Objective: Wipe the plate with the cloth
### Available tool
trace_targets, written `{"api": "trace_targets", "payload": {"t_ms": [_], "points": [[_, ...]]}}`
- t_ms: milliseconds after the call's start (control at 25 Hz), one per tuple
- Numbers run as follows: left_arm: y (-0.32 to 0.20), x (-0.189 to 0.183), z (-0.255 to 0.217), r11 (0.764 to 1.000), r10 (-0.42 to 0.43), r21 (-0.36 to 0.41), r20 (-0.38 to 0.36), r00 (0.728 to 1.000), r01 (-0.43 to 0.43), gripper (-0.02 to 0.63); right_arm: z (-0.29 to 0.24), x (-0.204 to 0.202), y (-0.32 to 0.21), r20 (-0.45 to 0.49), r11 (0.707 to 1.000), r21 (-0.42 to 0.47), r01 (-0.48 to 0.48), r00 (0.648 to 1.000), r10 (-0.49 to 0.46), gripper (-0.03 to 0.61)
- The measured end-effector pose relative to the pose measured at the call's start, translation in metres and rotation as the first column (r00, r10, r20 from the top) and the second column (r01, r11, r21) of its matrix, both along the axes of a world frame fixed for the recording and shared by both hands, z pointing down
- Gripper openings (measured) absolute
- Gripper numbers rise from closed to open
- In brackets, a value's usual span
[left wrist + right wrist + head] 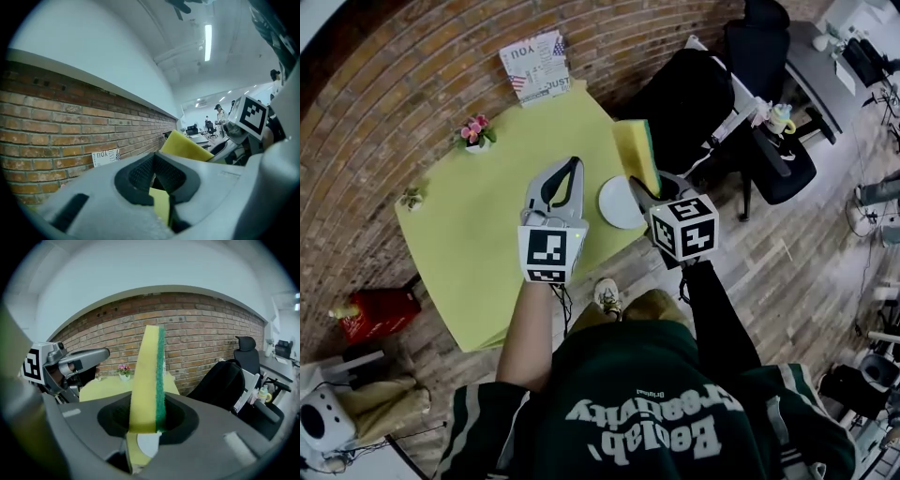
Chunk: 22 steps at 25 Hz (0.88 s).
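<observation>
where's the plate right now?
Head view: the white plate lies on the yellow table near its right edge, between the left claw and the right claw, right by the sponge that the right claw holds.

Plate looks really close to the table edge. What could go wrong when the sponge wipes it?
The plate lies close to the edge of the table, and nothing steadies it: the left gripper is shut and holds nothing. A sideways push might slide the plate off. The right gripper pinches the sponge by one end only, so the tall sponge may bend or slip when it is pressed down.
</observation>
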State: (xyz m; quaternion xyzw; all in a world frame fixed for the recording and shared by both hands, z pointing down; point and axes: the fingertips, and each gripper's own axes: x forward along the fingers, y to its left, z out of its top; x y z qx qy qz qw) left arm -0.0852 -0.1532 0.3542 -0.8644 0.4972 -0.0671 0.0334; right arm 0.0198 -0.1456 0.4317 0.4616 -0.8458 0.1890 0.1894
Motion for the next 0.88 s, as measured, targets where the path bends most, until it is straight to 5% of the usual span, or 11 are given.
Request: {"api": "trace_targets", "payload": {"t_ms": [480, 880], "points": [[-0.010, -0.008, 0.034, 0.999, -0.003, -0.044, 0.011, 1.000, 0.004, 0.005, 0.063, -0.021, 0.002, -0.103, 0.981, -0.187, 0.053, 0.992, -0.073, 0.124], [-0.019, -0.013, 0.063, 0.995, -0.017, -0.095, 0.014, 1.000, 0.018, 0.005, 0.117, -0.034, 0.003, -0.135, 0.935, -0.347, 0.068, 0.983, -0.122, 0.124]]}}
